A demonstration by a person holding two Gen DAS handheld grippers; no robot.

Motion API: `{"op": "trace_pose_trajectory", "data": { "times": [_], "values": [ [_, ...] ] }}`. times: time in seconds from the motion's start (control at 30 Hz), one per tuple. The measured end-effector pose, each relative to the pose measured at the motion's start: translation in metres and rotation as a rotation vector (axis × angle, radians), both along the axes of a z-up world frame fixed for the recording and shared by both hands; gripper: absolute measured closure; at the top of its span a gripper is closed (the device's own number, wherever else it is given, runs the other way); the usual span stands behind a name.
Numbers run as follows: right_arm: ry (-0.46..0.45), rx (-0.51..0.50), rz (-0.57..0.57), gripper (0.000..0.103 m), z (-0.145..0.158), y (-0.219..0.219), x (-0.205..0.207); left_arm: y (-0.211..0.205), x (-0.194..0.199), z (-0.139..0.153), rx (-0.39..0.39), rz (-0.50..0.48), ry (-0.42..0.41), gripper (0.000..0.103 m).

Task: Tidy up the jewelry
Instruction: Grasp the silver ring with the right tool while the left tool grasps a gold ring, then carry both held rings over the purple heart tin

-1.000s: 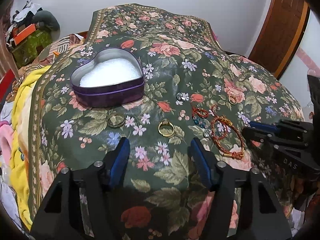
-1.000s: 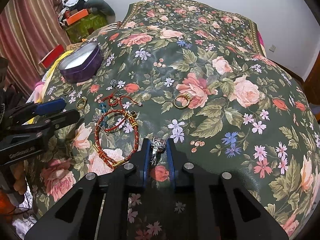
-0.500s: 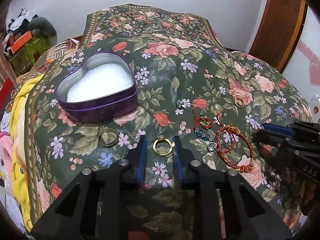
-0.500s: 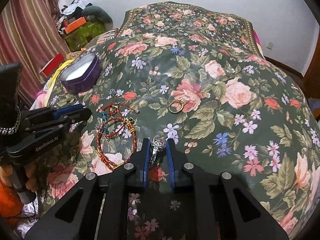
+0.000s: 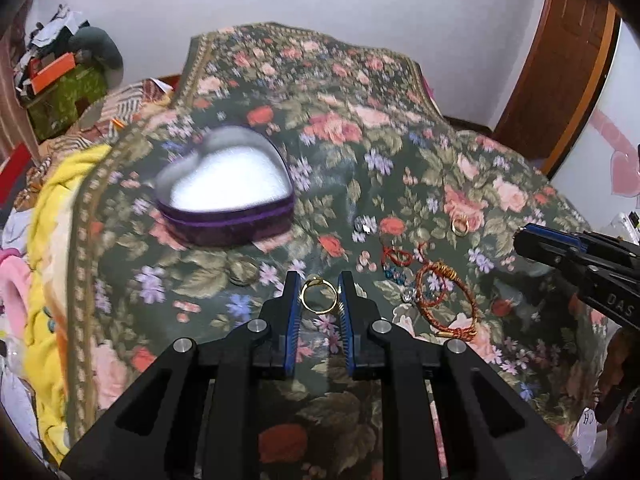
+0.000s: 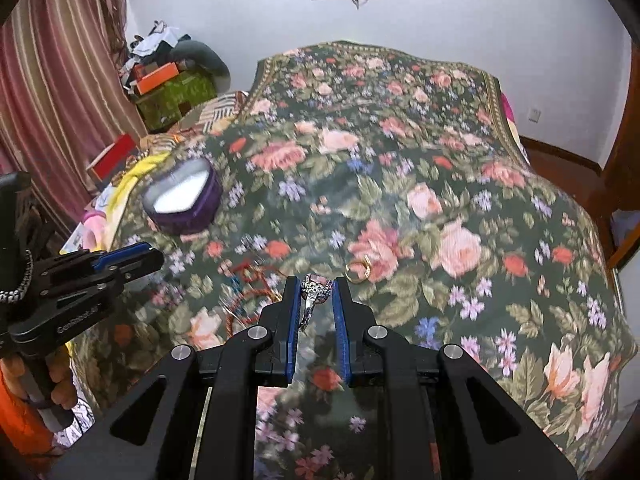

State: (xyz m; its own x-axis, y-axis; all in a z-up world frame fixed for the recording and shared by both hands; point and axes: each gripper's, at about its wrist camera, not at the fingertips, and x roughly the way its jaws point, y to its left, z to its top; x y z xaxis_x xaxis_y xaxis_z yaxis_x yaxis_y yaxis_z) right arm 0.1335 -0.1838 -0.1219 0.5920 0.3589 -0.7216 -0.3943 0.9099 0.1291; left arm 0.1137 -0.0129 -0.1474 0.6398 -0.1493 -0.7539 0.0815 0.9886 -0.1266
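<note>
The left claw [image 5: 319, 280] has closed on the gold ring [image 5: 318, 295] and lifted it off the bedspread [image 5: 400, 168]; both claws have risen

Both grippers, left gripper [image 5: 319, 286] and right gripper [image 6: 316, 286], are black with blue-lined fingers [image 5: 293, 308], silver screws and white lettering; an orange sleeve [image 6: 18, 420] shows.

Gold ring [image 5: 319, 297]: plain band, upright, pinched between blue pads. Silver ornate ring [image 6: 316, 289]: clamped likewise, stone end up. Heart-shaped purple tin [image 5: 228, 197]: open, white lining, far left on bedspread. Second gold ring [image 5: 460, 226] lies far right. Red-gold cord bracelet [image 5: 444, 300] lies flat, near right; smaller red cord [image 5: 398, 256] just beyond it.
</note>
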Motion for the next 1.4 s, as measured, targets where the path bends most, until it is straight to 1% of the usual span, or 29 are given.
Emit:
{"op": "trace_pose_trajectory", "data": {
  "times": [0.37, 0.53, 0.7, 0.87, 1.07, 1.27, 1.4],
  "values": [
    [-0.109, 0.039, 0.065, 0.089, 0.038, 0.039, 0.004, 0.028, -0.009, 0.055, 0.004, 0.058, -0.15, 0.086],
    [-0.145, 0.058, 0.098, 0.089, 0.049, 0.058, 0.009, 0.038, -0.008, 0.07, -0.001, 0.08, -0.196, 0.086],
    [-0.157, 0.075, 0.126, 0.089, 0.053, 0.074, 0.016, 0.051, -0.005, 0.079, 0.0, 0.11, -0.229, 0.086],
    [-0.15, 0.08, 0.151, 0.089, 0.05, 0.089, 0.027, 0.063, 0.001, 0.082, -0.002, 0.139, -0.245, 0.086],
    [-0.113, 0.086, 0.193, 0.089, 0.038, 0.11, 0.044, 0.078, 0.01, 0.079, -0.003, 0.164, -0.247, 0.086],
    [-0.073, 0.055, 0.241, 0.089, 0.02, 0.133, 0.056, 0.089, 0.026, 0.065, -0.015, 0.159, -0.211, 0.086],
    [-0.036, 0.031, 0.265, 0.089, 0.005, 0.143, 0.062, 0.095, 0.037, 0.051, -0.045, 0.126, -0.176, 0.086]
  ]
}}
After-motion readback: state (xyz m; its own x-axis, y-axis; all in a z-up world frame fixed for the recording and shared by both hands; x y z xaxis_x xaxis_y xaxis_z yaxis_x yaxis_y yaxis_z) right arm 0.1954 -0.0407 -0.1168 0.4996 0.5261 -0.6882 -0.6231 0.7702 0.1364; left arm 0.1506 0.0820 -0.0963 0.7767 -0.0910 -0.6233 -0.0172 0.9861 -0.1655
